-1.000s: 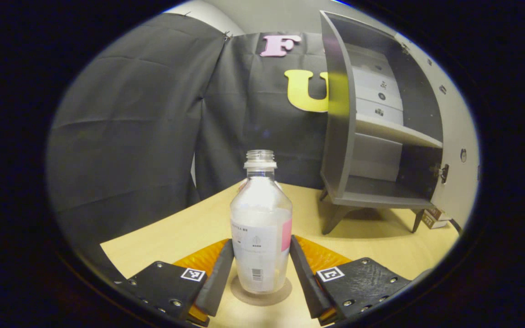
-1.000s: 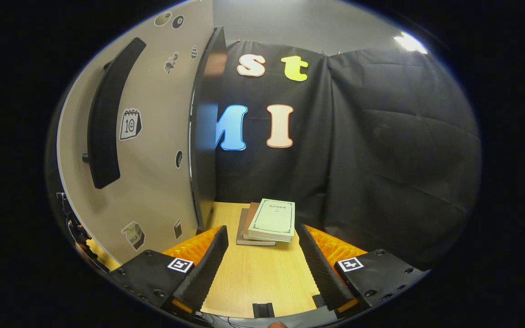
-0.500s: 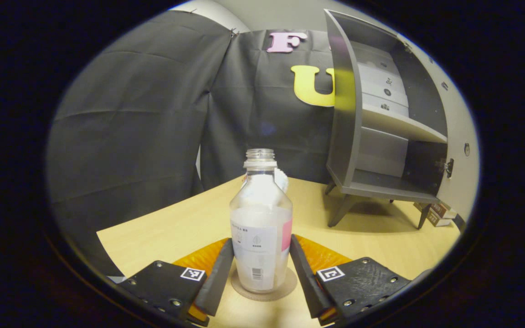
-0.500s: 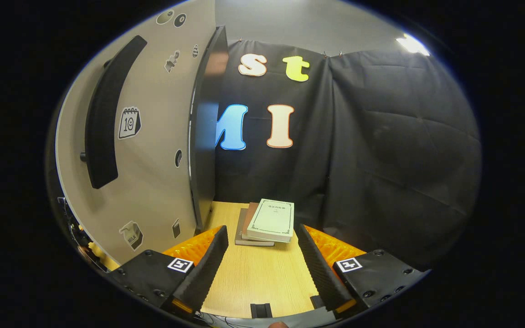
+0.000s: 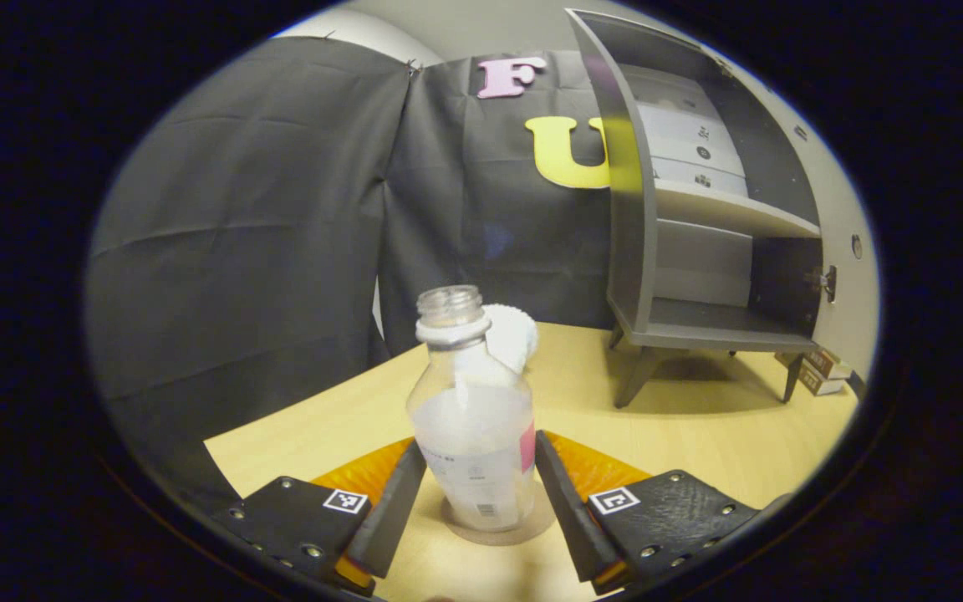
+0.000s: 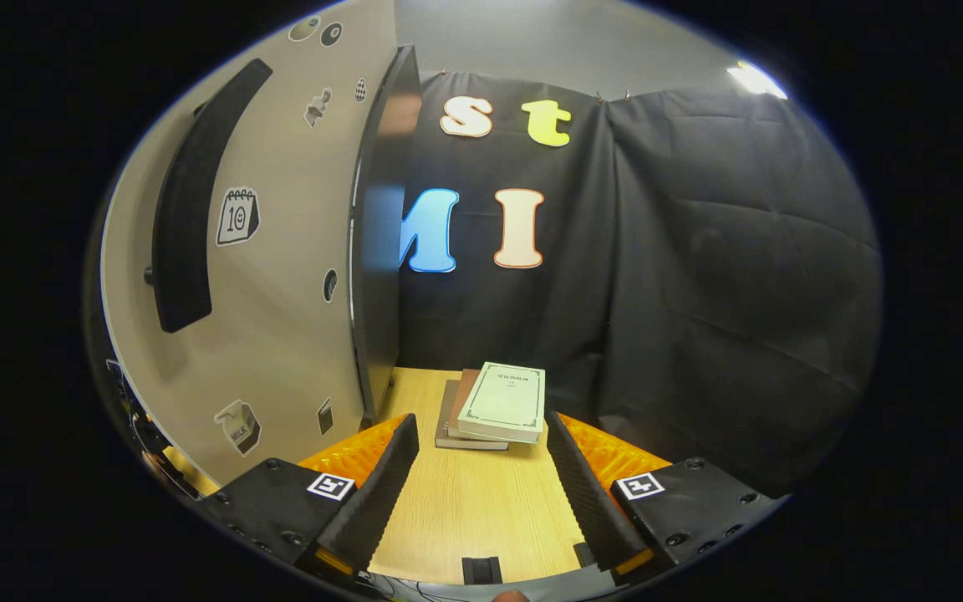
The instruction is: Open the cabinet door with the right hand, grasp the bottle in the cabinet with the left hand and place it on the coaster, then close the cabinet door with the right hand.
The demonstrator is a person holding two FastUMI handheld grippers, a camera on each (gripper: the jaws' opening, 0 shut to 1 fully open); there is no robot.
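A clear, uncapped bottle (image 5: 471, 435) with a white label rests on the round brown coaster (image 5: 532, 525) on the wooden table, its neck leaning a little to the left. My left gripper (image 5: 480, 441) is shut on it, with a fingertip against each side of the body. Behind it to the right, the grey cabinet (image 5: 699, 209) stands with its shelves bare. In the right gripper view, the open beige cabinet door (image 6: 281, 251) with its long dark handle (image 6: 189, 201) rises to the left. My right gripper (image 6: 481, 418) is open beside the door's edge, holding nothing.
A white round object (image 5: 513, 334) lies just behind the bottle. Small boxes (image 5: 820, 368) sit by the cabinet's right leg. A stack of books (image 6: 498, 405) lies on the table ahead of the right gripper. The black cloth wall closes off the back.
The bottle, upright before, now leans left between the left fingers, and more of the coaster shows beneath it. The left view shifted slightly. The right gripper has barely moved.
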